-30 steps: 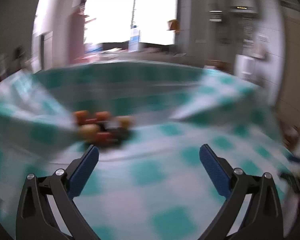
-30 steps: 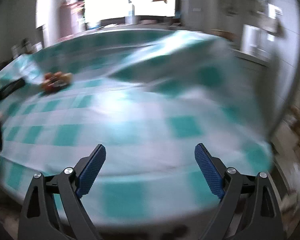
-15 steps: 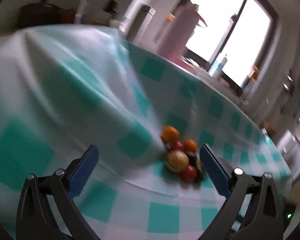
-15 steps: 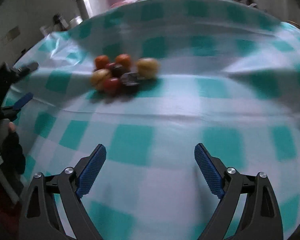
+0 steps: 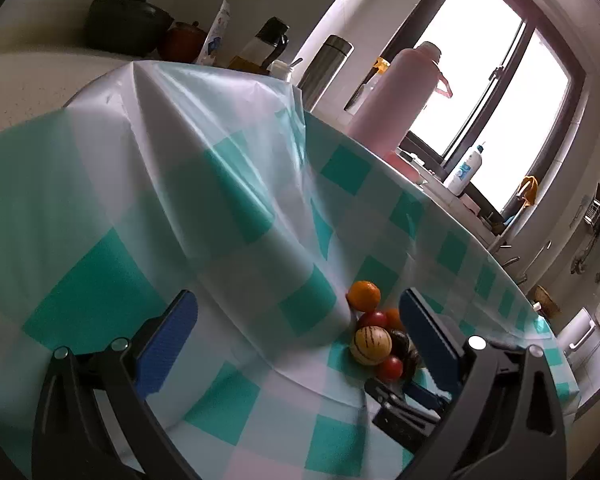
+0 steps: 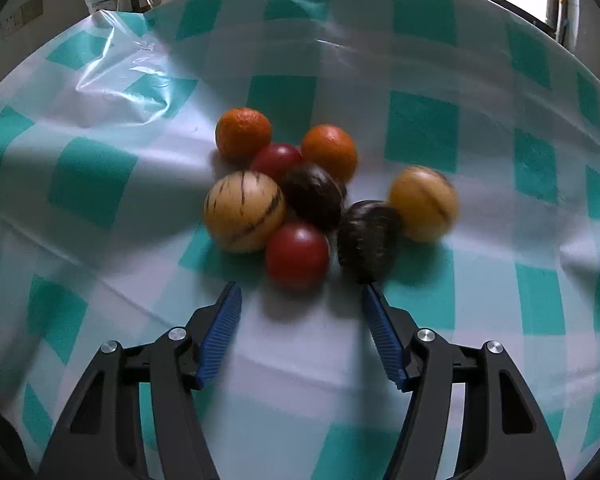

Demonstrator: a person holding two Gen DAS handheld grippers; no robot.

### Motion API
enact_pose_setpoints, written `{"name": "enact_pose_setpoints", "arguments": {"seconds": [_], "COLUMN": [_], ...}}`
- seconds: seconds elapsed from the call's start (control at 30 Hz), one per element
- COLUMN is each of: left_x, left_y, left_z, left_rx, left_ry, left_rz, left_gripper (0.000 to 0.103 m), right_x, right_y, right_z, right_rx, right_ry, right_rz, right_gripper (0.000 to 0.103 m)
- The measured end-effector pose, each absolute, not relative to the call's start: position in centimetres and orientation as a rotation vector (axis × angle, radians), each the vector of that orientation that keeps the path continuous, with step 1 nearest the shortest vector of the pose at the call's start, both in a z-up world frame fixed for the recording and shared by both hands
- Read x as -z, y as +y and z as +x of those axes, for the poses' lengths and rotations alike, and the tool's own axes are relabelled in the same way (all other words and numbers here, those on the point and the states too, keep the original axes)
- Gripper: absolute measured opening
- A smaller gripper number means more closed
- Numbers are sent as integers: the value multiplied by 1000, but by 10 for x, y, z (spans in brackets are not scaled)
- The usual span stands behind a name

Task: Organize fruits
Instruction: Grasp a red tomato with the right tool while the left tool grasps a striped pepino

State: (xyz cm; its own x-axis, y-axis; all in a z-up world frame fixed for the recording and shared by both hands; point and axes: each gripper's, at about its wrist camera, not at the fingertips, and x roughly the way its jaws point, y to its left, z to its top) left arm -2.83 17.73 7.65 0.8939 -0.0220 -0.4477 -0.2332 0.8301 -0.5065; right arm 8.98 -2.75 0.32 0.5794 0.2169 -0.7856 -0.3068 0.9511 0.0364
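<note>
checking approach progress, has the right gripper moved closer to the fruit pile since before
Yes. The right gripper has closed in on the fruit pile, its empty jaws closing just short of the red fruit.

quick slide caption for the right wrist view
Right tongs, jaws closing with nothing between them, just short of a red fruit at the near edge of a fruit cluster on a teal-checked tablecloth.

Teal-and-white checked tablecloth; striped yellow fruit; red tomato.

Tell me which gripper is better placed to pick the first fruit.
Right. The right gripper sits just short of the near red fruit, roughly centred on it, jaws closing with nothing between them yet. The left gripper stands farther back, the pile off to its right.
</note>
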Motion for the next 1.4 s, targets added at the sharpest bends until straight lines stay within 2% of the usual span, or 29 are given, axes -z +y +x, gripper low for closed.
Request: {"name": "enact_pose_setpoints", "arguments": {"seconds": [0.3, 0.37, 0.4, 0.63, 0.93, 1.07, 1.27, 1.4], "left_x": [-72, -71, -70, -60, -47, -29, -22, -14], "left_y": [177, 173, 171, 149, 68, 48, 35, 27], "left_z": [-28, -26, -25, -8, 34, 58, 95, 110], "left_rx": [-116, -111, -112, -40, 62, 100, 102, 105], "left_ry": [481, 495, 500, 592, 707, 792, 805, 843], "left_rz": [-605, -583, -573, -463, -34, 134, 207, 231], "left_gripper": [101, 101, 101, 101, 101, 92, 91, 78], "right_x": [-1, -2, -3, -7, -8, -10, -11, -9], "right_y": [-17, -18, -20, -69, -160, -164, -174, -175], "right_z": [108, 104, 101, 49, -11, -10, -10, -8], "right_rx": [-354, -387, -395, -426, -411, -442, -458, -459], "right_ry": [905, 901, 897, 895, 865, 861, 863, 867], "right_rz": [-162, -169, -170, -94, 162, 227, 283, 295], "right_gripper": [60, 47, 35, 34, 35, 35, 35, 35]}}
